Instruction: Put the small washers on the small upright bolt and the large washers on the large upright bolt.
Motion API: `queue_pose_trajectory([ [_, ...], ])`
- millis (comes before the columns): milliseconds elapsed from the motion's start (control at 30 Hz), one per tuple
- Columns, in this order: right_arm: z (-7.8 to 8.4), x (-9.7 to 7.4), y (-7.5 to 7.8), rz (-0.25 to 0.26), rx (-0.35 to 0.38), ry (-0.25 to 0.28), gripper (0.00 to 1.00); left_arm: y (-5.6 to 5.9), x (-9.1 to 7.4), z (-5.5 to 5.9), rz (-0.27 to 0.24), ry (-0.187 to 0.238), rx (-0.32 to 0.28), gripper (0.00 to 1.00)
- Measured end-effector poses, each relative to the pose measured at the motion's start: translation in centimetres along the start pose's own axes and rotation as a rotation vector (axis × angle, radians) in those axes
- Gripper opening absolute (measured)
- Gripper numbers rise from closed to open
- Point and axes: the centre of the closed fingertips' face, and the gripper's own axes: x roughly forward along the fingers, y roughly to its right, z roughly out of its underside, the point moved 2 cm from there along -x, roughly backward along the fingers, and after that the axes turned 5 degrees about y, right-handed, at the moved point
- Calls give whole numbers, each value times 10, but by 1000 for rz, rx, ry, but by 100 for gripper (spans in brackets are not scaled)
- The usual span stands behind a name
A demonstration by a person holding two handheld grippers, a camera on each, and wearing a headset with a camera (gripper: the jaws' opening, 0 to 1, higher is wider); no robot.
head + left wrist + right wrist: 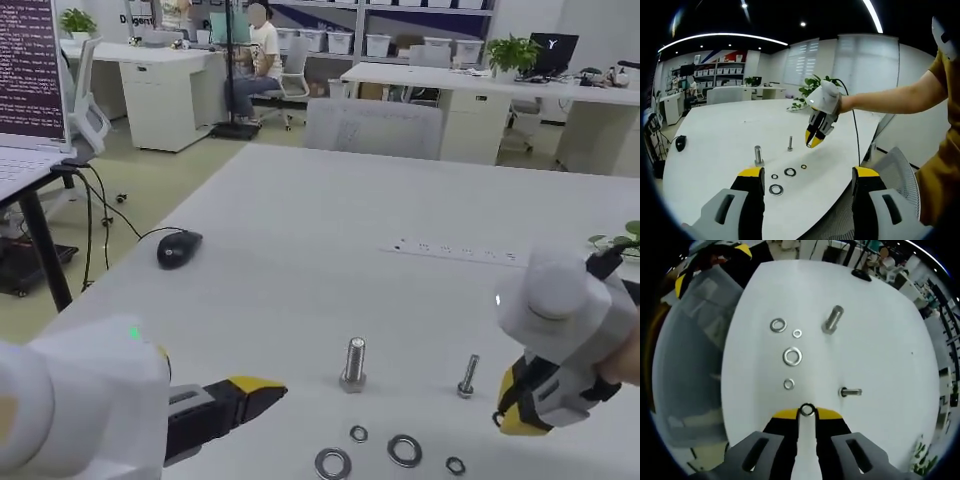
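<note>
Two large washers [404, 450] and two small washers [358, 433] we list lying on the worktop [300, 260], nearer than the large bolt [353, 363] and, right of it, the small bolt [468, 376]; left tool [809, 174] spread, right tool [810, 143] pinching another small washer [807, 410].

Silver hardware before you.
The large bolt [354, 362] stands upright left of the small bolt [468, 375]; two large washers [404, 450] and two small washers [358, 433] lie flat nearer you; a fifth washer [807, 410] sits at your right gripper [807, 415] tips.
</note>
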Motion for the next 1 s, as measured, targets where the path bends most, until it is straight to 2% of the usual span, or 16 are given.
queue_pose_trajectory([
  [333, -4, -11, 28, 27, -4, -2, 12, -5, 3, 2, 0, -10, -11, 70],
  [733, -12, -7, 51, 36, -12, -12, 12, -9, 13, 5, 19, -26, -24, 70],
  [1000, -16, -2, 58, 27, -23, -12, 12, -13, 16, 4, 23, -25, -33, 70],
])
